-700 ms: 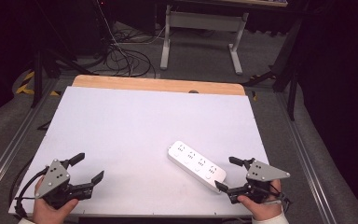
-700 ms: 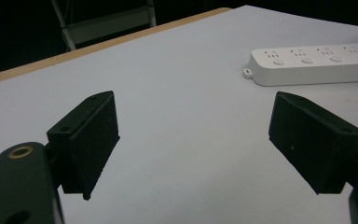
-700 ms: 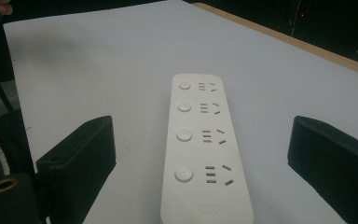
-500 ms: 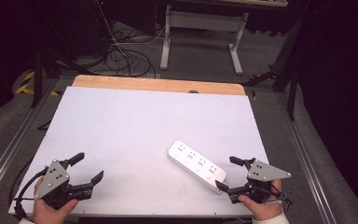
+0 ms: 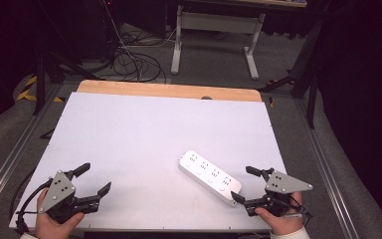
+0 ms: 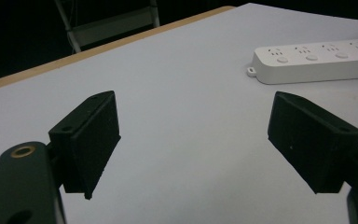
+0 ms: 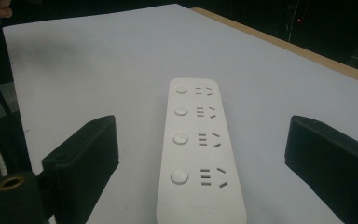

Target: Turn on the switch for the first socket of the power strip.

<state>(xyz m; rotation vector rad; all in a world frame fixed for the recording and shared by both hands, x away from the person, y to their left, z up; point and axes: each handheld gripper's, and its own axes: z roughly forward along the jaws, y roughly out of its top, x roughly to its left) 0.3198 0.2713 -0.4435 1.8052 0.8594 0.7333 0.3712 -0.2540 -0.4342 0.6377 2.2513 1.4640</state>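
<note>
So the white plastic four-socket power strip (image 5: 210,177) is lying flat on the white table top (image 5: 144,134), lower right of centre in the high view and angled so its near end points toward the bottom right corner. The right gripper (image 5: 248,185) sits just off that near end with its jaws spread wide and nothing in them. In the right gripper view the strip (image 7: 196,149) runs straight up the middle between the two black pads, so it's lined up pretty nicely along its length.

The left gripper (image 5: 93,179) is down in the lower left of the high view, also wide open and empty, well apart from the strip.

If the pick is next, I'd push the right gripper forward so both pads straddle the strip's long sides, stay low to the table, then close evenly. The casing looks smooth and could slip or swivel if you pinch only the corner. Can't really tell whether it has a cable attached.
</note>
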